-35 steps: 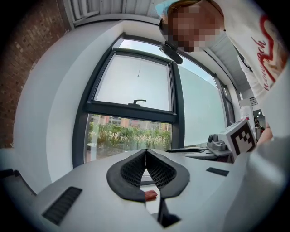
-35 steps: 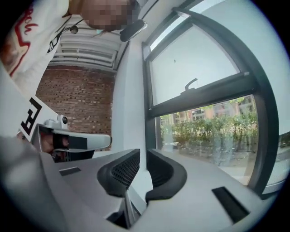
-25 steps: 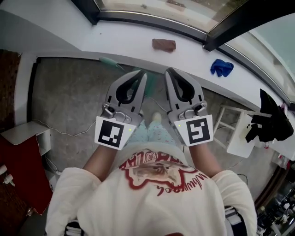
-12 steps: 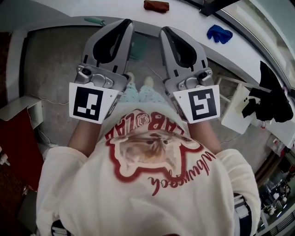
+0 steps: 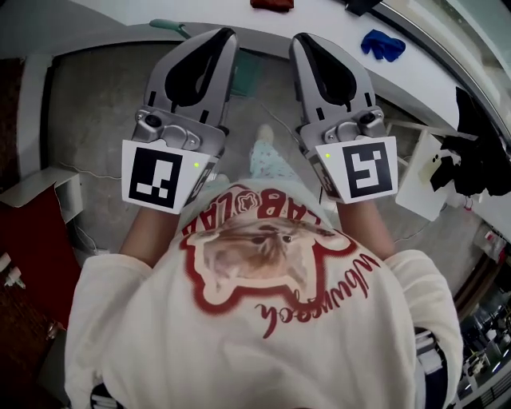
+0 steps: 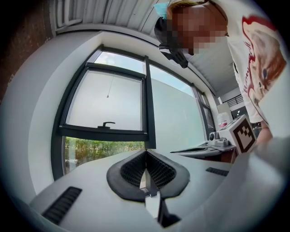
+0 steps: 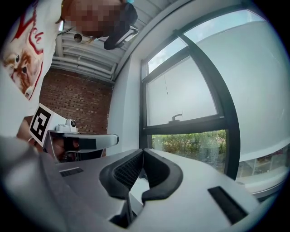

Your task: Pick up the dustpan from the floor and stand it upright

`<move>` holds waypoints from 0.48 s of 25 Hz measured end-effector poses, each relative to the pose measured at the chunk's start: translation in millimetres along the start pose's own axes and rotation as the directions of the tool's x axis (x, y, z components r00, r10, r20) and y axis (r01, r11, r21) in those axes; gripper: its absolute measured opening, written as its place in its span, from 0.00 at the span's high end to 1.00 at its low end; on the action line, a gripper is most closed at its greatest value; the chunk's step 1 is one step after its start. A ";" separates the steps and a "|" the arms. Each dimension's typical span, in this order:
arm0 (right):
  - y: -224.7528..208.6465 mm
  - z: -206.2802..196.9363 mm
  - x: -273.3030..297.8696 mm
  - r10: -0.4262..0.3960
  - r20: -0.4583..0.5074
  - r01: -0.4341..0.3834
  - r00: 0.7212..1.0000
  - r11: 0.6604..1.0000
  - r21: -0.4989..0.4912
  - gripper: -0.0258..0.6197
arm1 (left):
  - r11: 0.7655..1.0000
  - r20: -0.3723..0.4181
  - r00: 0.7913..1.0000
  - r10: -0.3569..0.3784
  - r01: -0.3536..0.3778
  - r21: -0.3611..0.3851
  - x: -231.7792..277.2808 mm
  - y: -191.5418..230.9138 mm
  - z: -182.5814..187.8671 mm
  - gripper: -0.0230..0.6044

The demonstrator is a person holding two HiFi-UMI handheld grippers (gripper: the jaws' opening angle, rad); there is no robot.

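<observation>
Reaching the teal dustpan (image 5: 243, 76) is the step in hand. It seems to lie on the grey floor (image 5: 96, 112) close against the foot of the white ledge (image 5: 335, 24). Its pan shows only as a teal strip in the gap between your two tools, and its handle (image 5: 169, 26) pokes out past the left one. Most of it is hidden, so I cannot tell which way the pan faces.

Your left tool (image 5: 223, 36) and right tool (image 5: 302, 40) are held side by side, level in front of your chest and well above the floor. Each has its jaws pressed together with nothing in them. Both gripper views look at the window (image 6: 108, 104), not at the dustpan.

To do this well, spread the jaws of one tool wide before you bend, and tip that tool downward so its camera finds the handle. I would take the handle rather than the thin pan edge, gripping across it and close to the pan so the load does not swing. Keep the other tool free to steady the pan as you raise it. Your foot (image 5: 263, 137) is near the pan, so watch it. The blue cloth (image 5: 382, 44) up on the ledge is well clear.
</observation>
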State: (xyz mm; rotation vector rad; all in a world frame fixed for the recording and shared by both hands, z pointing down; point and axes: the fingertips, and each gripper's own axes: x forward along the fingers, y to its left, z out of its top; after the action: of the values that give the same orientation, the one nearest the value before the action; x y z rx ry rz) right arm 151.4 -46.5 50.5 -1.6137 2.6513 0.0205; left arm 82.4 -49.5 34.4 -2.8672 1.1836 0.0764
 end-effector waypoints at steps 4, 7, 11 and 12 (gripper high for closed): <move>38.7 6.2 -17.2 -0.020 0.020 0.020 1.000 1.000 -0.018 0.92 | 1.000 0.019 1.000 -0.024 0.024 -0.004 -38.9 -10.1 3.3 0.93; 83.4 5.3 -37.6 -0.059 0.017 0.060 0.998 0.997 -0.053 0.92 | 1.000 0.022 1.000 -0.013 0.013 -0.013 -92.8 -6.0 1.7 0.93; 151.4 3.0 -80.1 -0.148 0.006 0.148 0.989 0.988 -0.046 0.92 | 0.999 0.015 0.999 -0.032 0.033 -0.014 -182.9 -7.5 1.2 0.93; 168.0 2.1 -93.1 -0.169 0.011 0.170 0.985 0.984 -0.045 0.92 | 0.999 0.014 0.999 -0.035 0.036 -0.014 -205.8 -8.3 1.5 0.93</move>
State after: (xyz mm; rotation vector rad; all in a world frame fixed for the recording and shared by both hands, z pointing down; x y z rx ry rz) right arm 45.0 113.4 50.6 -1.8437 2.5159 0.0825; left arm -57.4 101.3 45.5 -2.8942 1.1342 0.1039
